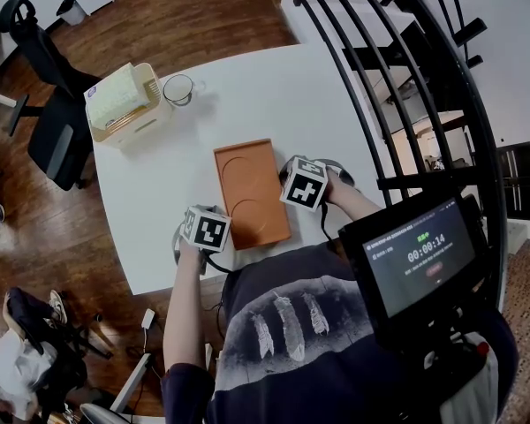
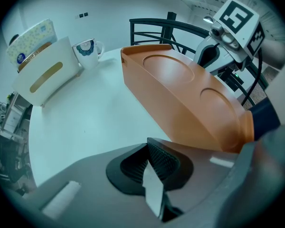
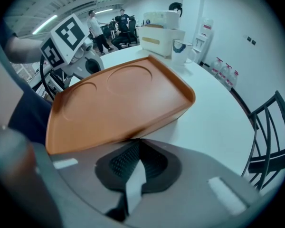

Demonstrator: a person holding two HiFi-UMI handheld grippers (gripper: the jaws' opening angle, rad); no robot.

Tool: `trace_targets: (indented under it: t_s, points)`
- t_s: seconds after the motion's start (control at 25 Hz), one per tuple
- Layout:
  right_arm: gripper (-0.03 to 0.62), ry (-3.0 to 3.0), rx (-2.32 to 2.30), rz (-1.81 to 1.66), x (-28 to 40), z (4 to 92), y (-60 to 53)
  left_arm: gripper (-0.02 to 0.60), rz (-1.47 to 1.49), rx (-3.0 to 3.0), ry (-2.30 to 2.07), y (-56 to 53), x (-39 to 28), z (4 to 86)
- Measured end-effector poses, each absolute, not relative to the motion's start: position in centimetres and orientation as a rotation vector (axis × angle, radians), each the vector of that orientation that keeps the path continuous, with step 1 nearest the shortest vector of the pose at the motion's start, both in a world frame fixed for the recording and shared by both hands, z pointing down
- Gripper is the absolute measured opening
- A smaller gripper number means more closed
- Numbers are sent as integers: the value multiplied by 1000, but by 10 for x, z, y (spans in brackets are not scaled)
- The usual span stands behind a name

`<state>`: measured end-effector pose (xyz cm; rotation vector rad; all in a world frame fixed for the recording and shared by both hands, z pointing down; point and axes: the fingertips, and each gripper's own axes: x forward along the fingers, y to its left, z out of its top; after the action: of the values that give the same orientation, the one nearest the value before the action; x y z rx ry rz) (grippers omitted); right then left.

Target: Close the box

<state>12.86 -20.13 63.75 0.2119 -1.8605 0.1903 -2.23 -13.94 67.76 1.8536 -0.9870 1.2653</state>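
Note:
An orange box [image 1: 252, 193] lies flat on the white table [image 1: 274, 95], its top with two round recesses facing up and no gap showing at the lid. My left gripper [image 1: 205, 230] sits at the box's near-left corner. Its jaws [image 2: 154, 175] are shut with nothing between them, just short of the box [image 2: 180, 94]. My right gripper [image 1: 305, 184] is at the box's right edge. It is also shut and empty [image 3: 133, 167], close under the rim of the box [image 3: 118, 99]. Each gripper sees the other across the box.
A cream holder with a tissue pack [image 1: 124, 104] and a glass mug [image 1: 178, 88] stand at the table's far left corner. A black office chair [image 1: 44, 104] is left of the table, and a black railing [image 1: 406, 78] is on the right. A dark screen [image 1: 420, 254] hangs at my chest.

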Motion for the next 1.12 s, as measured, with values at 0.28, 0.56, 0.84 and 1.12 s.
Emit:
trace_targets:
  t_s: [0.28, 0.56, 0.84, 1.12]
  points:
    - [5, -1855, 229, 211, 137, 637, -202, 15, 1234, 1854, -993, -140, -23, 677]
    - [5, -1806, 270, 236, 164, 647, -206, 15, 1244, 1855, -986, -140, -26, 679]
    - [5, -1844, 312, 248, 159, 645, -210, 15, 1255, 1860, -986, -140, -27, 681]
    - [5, -1877, 345, 235, 155, 634, -220, 15, 1264, 1857, -984, -138, -26, 681]
